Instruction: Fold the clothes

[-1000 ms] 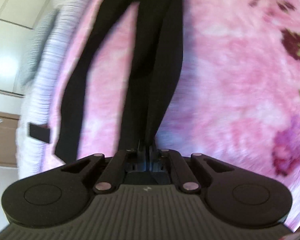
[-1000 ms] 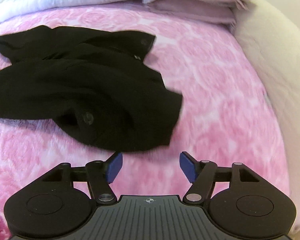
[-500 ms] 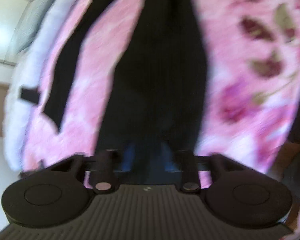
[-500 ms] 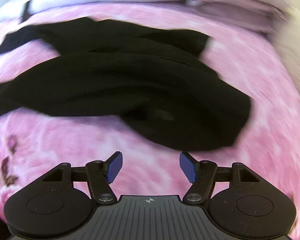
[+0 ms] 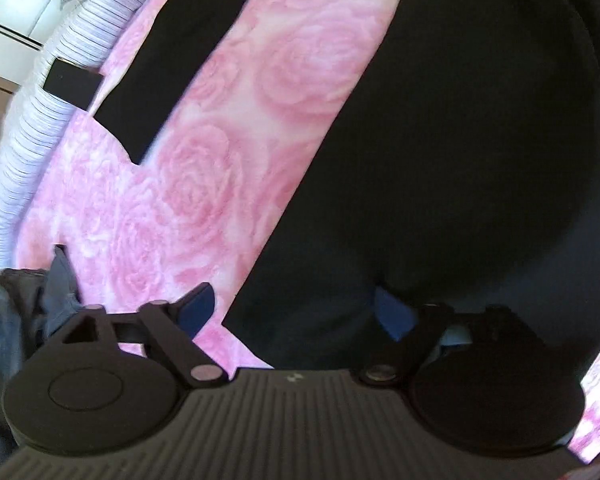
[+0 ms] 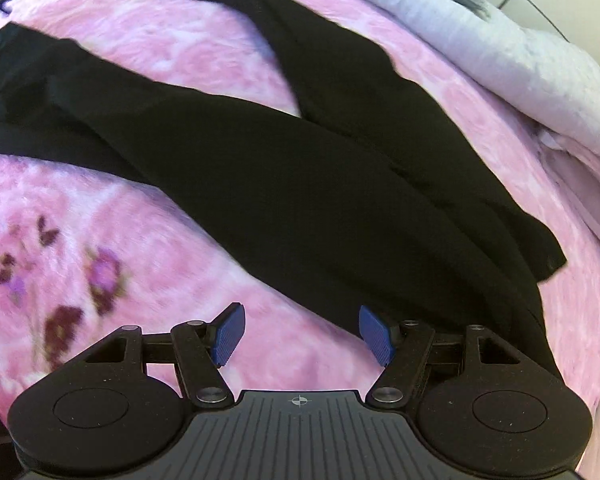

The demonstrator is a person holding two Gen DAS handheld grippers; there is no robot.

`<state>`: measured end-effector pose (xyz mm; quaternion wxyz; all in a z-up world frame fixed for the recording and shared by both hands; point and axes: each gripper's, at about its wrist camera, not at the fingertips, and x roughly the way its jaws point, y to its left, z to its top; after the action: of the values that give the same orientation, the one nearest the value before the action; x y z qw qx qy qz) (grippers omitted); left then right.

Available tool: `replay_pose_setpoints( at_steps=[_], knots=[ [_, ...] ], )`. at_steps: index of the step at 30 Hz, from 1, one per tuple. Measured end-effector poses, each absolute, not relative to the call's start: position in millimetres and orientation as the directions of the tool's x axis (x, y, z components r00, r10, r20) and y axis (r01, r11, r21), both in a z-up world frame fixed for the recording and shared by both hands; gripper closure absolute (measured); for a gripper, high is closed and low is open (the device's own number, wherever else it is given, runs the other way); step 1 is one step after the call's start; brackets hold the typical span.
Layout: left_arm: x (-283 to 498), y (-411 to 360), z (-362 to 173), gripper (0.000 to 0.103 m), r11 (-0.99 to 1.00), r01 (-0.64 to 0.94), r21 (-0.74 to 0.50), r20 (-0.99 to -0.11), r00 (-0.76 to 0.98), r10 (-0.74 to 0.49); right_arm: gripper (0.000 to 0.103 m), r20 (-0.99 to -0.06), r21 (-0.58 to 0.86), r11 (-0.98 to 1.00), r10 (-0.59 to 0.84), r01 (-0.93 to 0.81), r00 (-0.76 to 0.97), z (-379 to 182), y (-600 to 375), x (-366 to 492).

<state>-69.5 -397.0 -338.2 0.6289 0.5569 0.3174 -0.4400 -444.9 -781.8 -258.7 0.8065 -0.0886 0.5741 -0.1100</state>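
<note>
Black trousers (image 6: 300, 184) lie spread across a pink rose-patterned blanket (image 6: 148, 40), their two legs running to the upper left in the right wrist view. My right gripper (image 6: 302, 334) is open and empty, just short of the cloth's near edge. In the left wrist view one trouser leg (image 5: 460, 160) fills the right side and the other leg (image 5: 168, 60) lies apart to the upper left. My left gripper (image 5: 296, 310) is open, low over the near end of the leg, holding nothing.
A striped white quilt (image 5: 32, 128) borders the blanket on the left in the left wrist view. Grey-blue clothing (image 5: 32, 304) lies at the lower left. A pale folded duvet (image 6: 520, 60) lines the far right in the right wrist view.
My left gripper, shut on the trouser leg a second ago, has opened and let it drop onto the blanket. The right gripper has swung left, and the crumpled trousers now lie stretched out.
</note>
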Motion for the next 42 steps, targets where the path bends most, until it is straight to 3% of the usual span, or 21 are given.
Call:
replay_pose_setpoints(
  at_steps=[1,2,3,4,6,7,12,16,19,22,24,25,26,27,30,33,39,42],
  knots=[
    [-65.9,-395.8,-336.4,0.021,-0.028,0.918,0.396,-0.9,0.381,-0.21,0.036,-0.908,-0.266,0.96,-0.28,0.086,0.312,-260.4,-779.4,-440.8],
    [-65.0,-395.3,-335.3,0.033,-0.042,0.929,0.367,-0.912,0.35,-0.215,0.036,-0.909,-0.263,0.959,-0.283,0.105,0.307,-261.9,-777.6,-436.6],
    [-64.6,-395.0,-334.2,0.053,-0.054,0.94,0.338,-0.922,0.319,-0.218,0.036,-0.91,-0.26,0.958,-0.286,0.123,0.301,-263.5,-775.9,-432.4],
    [-64.1,-394.6,-333.1,0.064,-0.067,0.949,0.308,-0.932,0.287,-0.221,0.036,-0.912,-0.255,0.956,-0.287,0.144,0.293,-265.2,-774.7,-428.7],
    [-63.2,-394.0,-330.9,0.1,-0.093,0.964,0.248,-0.949,0.223,-0.225,0.036,-0.917,-0.239,0.954,-0.283,0.182,0.279,-268.8,-772.3,-422.0],
    [-62.8,-393.6,-329.9,0.103,-0.106,0.97,0.218,-0.955,0.19,-0.226,0.036,-0.919,-0.234,0.953,-0.282,0.194,0.275,-270.5,-770.3,-418.6],
    [-46.7,-371.6,-298.7,0.103,-0.076,0.934,0.348,-0.899,0.31,-0.309,0.036,-0.927,-0.234,0.949,-0.283,0.213,0.244,-271.1,-763.5,-405.2],
    [-4.9,-353.2,-276.2,0.103,0.073,0.823,0.564,-0.793,0.564,-0.229,0.036,-0.924,-0.241,0.942,-0.297,0.235,0.242,-259.4,-764.6,-408.3],
    [18.9,-335.8,-266.5,0.103,0.156,0.789,0.594,-0.777,0.613,-0.145,0.036,-0.921,-0.248,0.928,-0.315,0.277,0.231,-252.6,-771.4,-414.4],
    [0.8,-340.5,-270.8,0.103,0.13,0.815,0.565,-0.799,0.579,-0.159,0.036,-0.923,-0.246,0.906,-0.328,0.344,0.202,-252.8,-784.0,-424.4],
    [-17.2,-348.8,-275.8,0.089,0.101,0.829,0.55,-0.807,0.559,-0.188,0.036,-0.919,-0.272,0.892,-0.352,0.361,0.177,-255.7,-789.6,-431.1],
    [-31.2,-356.8,-282.7,0.082,0.048,0.832,0.553,-0.807,0.549,-0.216,0.036,-0.917,-0.287,0.898,-0.358,0.334,0.176,-258.1,-788.6,-431.7],
    [-46.0,-365.6,-290.4,0.064,-0.013,0.831,0.556,-0.807,0.537,-0.245,0.036,-0.915,-0.3,0.912,-0.358,0.28,0.184,-261.4,-784.7,-430.2],
    [-60.9,-374.4,-298.1,0.06,-0.073,0.826,0.56,-0.807,0.523,-0.274,0.036,-0.914,-0.313,0.923,-0.357,0.225,0.193,-264.6,-780.7,-428.7],
    [-99.7,-398.2,-320.2,0.06,-0.237,0.775,0.587,-0.796,0.498,-0.344,0.036,-0.912,-0.328,0.943,-0.332,0.059,0.241,-275.9,-766.7,-419.5],
    [-97.3,-412.5,-336.4,0.06,-0.253,0.76,0.598,-0.791,0.511,-0.336,0.036,-0.909,-0.333,0.94,-0.298,-0.077,0.291,-290.7,-749.8,-402.0],
    [-41.2,-411.9,-335.4,0.057,-0.187,0.806,0.561,-0.823,0.518,-0.235,0.036,-0.892,-0.4,0.867,-0.292,-0.299,0.346,-319.5,-726.1,-369.8],
    [-16.2,-408.2,-341.5,0.057,-0.192,0.854,0.483,-0.872,0.451,-0.189,0.036,-0.894,-0.406,0.848,-0.291,-0.341,0.339,-325.8,-728.1,-356.3]
  ],
)
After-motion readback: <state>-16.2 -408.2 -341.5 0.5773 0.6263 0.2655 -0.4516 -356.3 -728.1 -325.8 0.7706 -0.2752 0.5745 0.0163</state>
